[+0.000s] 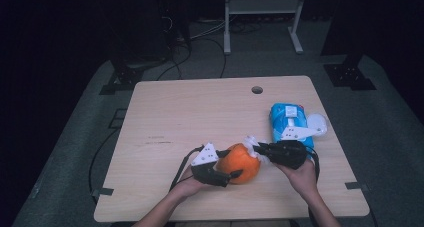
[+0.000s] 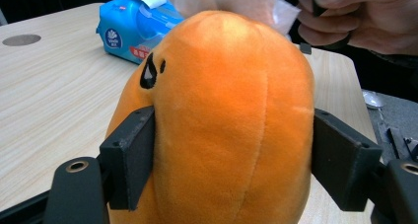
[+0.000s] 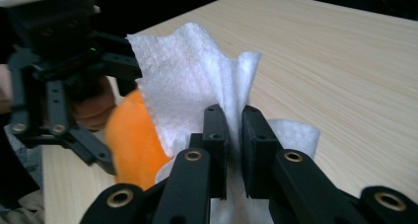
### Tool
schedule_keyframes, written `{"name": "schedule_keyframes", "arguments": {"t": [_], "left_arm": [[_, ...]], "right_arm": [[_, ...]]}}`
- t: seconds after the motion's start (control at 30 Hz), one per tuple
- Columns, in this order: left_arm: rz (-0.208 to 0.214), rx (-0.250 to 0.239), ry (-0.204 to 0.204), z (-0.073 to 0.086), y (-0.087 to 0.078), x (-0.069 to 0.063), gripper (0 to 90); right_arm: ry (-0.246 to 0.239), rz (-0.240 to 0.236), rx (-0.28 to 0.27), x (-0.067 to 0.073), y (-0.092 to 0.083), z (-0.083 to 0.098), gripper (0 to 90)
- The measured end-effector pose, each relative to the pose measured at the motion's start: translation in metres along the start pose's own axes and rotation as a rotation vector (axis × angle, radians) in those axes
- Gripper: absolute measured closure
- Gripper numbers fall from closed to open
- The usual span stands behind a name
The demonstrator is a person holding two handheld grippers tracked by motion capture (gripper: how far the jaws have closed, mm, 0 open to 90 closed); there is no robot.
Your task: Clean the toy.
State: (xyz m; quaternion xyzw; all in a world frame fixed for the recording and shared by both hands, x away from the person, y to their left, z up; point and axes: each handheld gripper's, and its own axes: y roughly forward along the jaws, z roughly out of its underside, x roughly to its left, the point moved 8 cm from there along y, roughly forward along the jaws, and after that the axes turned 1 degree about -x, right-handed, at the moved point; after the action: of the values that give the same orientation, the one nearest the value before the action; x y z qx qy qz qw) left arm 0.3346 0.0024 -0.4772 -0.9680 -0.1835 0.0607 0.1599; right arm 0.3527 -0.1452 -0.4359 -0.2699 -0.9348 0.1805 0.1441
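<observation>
Left gripper (image 2: 231, 155) clamps orange plush toy (image 2: 222, 115) at mid-body, holding it near table's (image 1: 165, 117) front edge. Right gripper (image 3: 235, 135) pinches white tissue (image 3: 192, 81), tissue touching toy's far end. Advice: keep toy steady, wipe with light strokes, keep pinch firm. Blue tissue pack (image 1: 286, 118) lies just beyond.

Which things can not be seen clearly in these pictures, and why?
- High view: print on the blue tissue pack is too small to read.
- Left gripper view: the orange plush toy hides most of the white tissue.
- Right gripper view: the tissue's lower part is hidden behind the right gripper.
</observation>
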Motion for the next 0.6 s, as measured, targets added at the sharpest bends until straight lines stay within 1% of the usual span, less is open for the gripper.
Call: {"name": "schedule_keyframes", "arguments": {"t": [0.03, 0.1, 0.13, 0.17, 0.2, 0.23, 0.27, 0.3, 0.33, 0.37, 0.5, 0.57, 0.6], "left_arm": [[0.000, 0.000, 0.000, 0.000, 0.000, 0.000, 24.7], [-0.002, 0.003, 0.003, 0.000, 0.000, 0.000, 24.7], [-0.002, 0.003, 0.002, 0.000, 0.000, 0.000, 24.7], [-0.004, 0.000, 0.000, -0.001, 0.001, 0.000, 24.8], [-0.008, 0.000, -0.002, -0.001, 0.002, 0.000, 24.7], [-0.008, 0.000, -0.002, -0.001, 0.002, 0.000, 24.8], [-0.010, 0.003, 0.002, -0.001, 0.001, 0.000, 24.8], [-0.011, 0.005, 0.003, -0.001, 0.001, 0.000, 24.9], [-0.012, 0.005, 0.002, -0.001, 0.001, 0.000, 25.0], [-0.012, 0.005, 0.002, -0.001, 0.001, 0.000, 25.3], [-0.007, -0.007, -0.006, -0.002, 0.002, 0.000, 25.5], [-0.006, -0.008, 0.008, -0.002, 0.002, -0.001, 24.6], [-0.008, -0.010, 0.012, -0.003, 0.003, -0.001, 22.4]], "right_arm": [[0.000, 0.000, 0.000, 0.000, 0.000, 0.000, 81.5], [-0.026, -0.018, -0.005, 0.010, 0.000, -0.005, 81.4], [-0.026, -0.018, -0.005, 0.010, 0.000, -0.005, 81.4], [-0.034, -0.026, -0.007, 0.013, 0.000, -0.007, 81.4], [-0.053, -0.049, -0.009, 0.024, 0.001, -0.010, 81.3], [-0.053, -0.049, -0.009, 0.024, 0.001, -0.010, 81.3], [-0.081, -0.067, -0.005, 0.034, 0.005, -0.013, 81.3], [-0.098, -0.067, 0.002, 0.037, 0.006, -0.013, 81.3], [-0.115, -0.057, 0.012, 0.039, 0.007, -0.014, 81.3], [-0.128, -0.052, 0.016, 0.040, 0.008, -0.014, 81.4], [-0.102, -0.046, 0.009, 0.032, 0.006, -0.011, 81.6], [-0.080, -0.046, 0.006, 0.026, 0.004, -0.009, 81.6], [-0.074, -0.046, 0.009, 0.025, 0.004, -0.008, 81.6]]}}
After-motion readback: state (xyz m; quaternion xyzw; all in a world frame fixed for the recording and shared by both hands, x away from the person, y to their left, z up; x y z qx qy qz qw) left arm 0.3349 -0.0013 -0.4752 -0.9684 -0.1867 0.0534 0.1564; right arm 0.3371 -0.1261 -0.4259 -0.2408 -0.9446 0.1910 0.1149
